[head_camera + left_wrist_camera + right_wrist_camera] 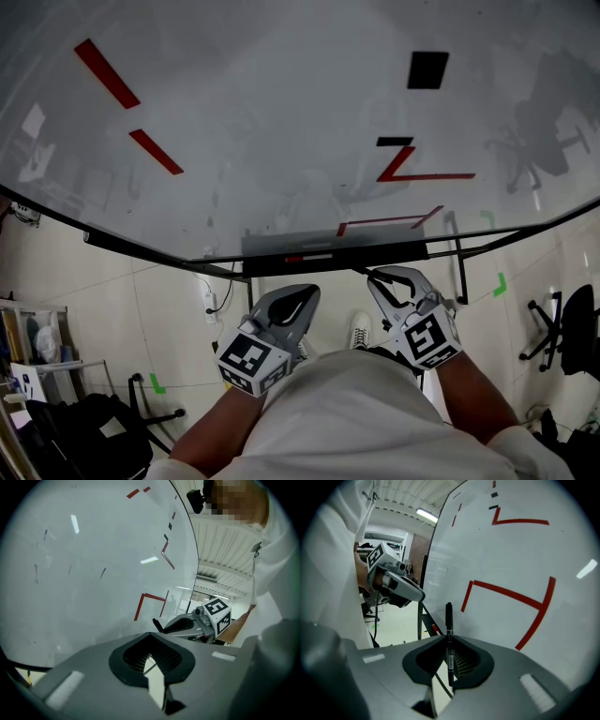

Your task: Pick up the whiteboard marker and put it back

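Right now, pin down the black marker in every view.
Head view: black marker, low centre, under the whiteboard tray.
Left gripper view: right of centre, its tip protruding from the right gripper.
Right gripper view: centre, upright, clamped in that gripper.
Shared landmark: the red angled stroke.

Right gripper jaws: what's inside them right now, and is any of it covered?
A black whiteboard marker, clamped lengthwise by the right gripper, its far end poking out toward the whiteboard. The jaws cover its sides where it is gripped; nothing else shows inside.
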Motion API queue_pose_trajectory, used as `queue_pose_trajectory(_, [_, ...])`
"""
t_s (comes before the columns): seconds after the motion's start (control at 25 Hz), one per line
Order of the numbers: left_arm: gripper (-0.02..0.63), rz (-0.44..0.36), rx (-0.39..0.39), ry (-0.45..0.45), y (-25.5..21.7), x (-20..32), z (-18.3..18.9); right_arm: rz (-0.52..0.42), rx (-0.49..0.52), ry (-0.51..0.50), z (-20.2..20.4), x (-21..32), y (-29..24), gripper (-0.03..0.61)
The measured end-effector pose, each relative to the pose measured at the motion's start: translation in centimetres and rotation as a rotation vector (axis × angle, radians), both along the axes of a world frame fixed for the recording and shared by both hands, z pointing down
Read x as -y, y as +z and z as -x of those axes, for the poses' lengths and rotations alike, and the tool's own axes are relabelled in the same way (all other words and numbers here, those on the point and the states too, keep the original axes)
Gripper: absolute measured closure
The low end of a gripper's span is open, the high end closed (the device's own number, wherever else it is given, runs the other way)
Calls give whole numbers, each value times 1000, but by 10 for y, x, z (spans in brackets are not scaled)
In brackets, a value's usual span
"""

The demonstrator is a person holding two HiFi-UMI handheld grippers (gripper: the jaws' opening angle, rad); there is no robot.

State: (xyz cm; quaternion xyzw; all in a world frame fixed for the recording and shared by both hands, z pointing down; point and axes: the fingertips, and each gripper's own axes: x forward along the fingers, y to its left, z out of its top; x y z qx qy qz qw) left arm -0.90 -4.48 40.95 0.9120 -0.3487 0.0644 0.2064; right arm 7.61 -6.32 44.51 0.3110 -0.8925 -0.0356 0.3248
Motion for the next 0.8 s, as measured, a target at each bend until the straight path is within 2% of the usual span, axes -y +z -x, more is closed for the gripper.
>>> queue_pose_trajectory(0.44, [597, 8, -3, 0, 3, -1, 0, -44, -175, -62, 4, 13, 30, 537])
queue_pose_trajectory(0.64, [597, 9, -4, 2, 3, 0, -1, -94, -296, -120, 8, 19, 48, 537])
queue_pose_trajectory(0.8, [597, 12, -6, 0, 4, 0, -1, -99, -343, -145, 10, 24, 59, 537])
